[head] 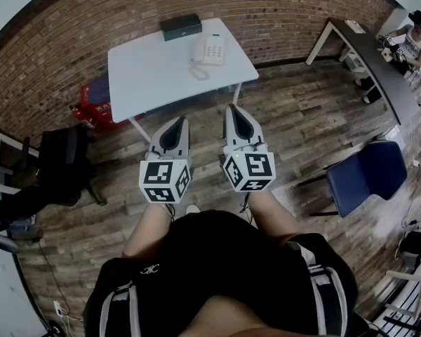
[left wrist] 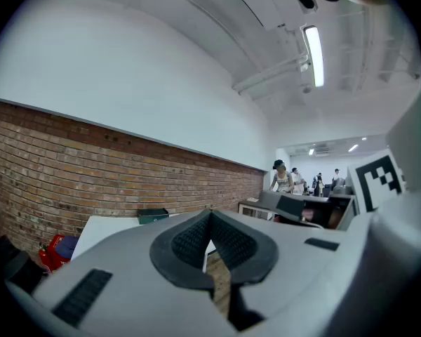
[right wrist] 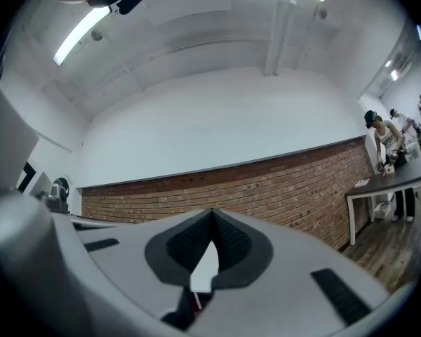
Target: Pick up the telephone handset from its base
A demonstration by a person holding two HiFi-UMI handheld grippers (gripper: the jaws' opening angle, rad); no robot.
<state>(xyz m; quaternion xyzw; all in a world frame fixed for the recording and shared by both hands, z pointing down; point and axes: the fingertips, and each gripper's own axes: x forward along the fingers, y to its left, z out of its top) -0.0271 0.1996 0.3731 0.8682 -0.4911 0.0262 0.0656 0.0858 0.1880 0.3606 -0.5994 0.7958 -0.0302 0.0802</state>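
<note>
The telephone (head: 209, 49) sits on the white counter (head: 147, 76), upper middle of the head view, handset (head: 198, 50) on its base. The left hand-held gripper (head: 177, 121) and right hand-held gripper (head: 233, 109), both pressed together and empty, are well apart from it. Step closer, then spread one across the handset's middle.

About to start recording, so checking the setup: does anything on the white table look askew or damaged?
Nothing stands out. The telephone sits flat near the far edge of the table, handset apparently in place, beside a dark box. No damage shows from here.
</note>
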